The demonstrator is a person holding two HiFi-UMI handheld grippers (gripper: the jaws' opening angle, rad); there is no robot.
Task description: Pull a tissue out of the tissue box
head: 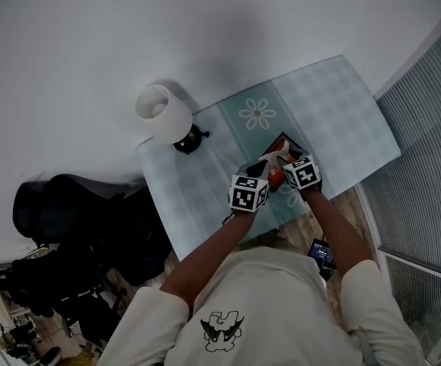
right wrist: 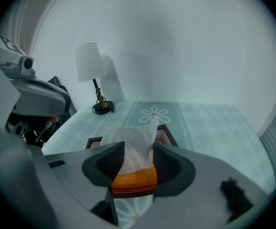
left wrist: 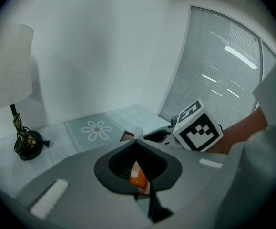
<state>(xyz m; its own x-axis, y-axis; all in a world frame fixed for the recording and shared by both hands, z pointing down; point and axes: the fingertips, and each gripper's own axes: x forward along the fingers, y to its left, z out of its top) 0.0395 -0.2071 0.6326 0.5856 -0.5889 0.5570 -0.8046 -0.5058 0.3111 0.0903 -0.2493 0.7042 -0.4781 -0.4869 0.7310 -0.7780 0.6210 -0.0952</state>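
The tissue box (head: 282,145), dark brown with an orange side (right wrist: 133,178), lies on the teal tablecloth (head: 342,113) near the table's front edge. A white tissue (right wrist: 135,142) stands up out of its top. My right gripper (right wrist: 138,146) is open and low over the box, one finger on each side of the tissue. My left gripper (left wrist: 137,141) is shut, tips touching, just left of the box; the orange side (left wrist: 138,176) shows through the gap behind its tips. In the head view both grippers, left (head: 260,168) and right (head: 285,160), crowd the box.
A white-shaded lamp (head: 163,113) on a black base stands at the table's left corner. A daisy print (head: 258,113) lies beyond the box. Window blinds (head: 426,174) run along the right. A black chair (head: 75,204) sits at the left.
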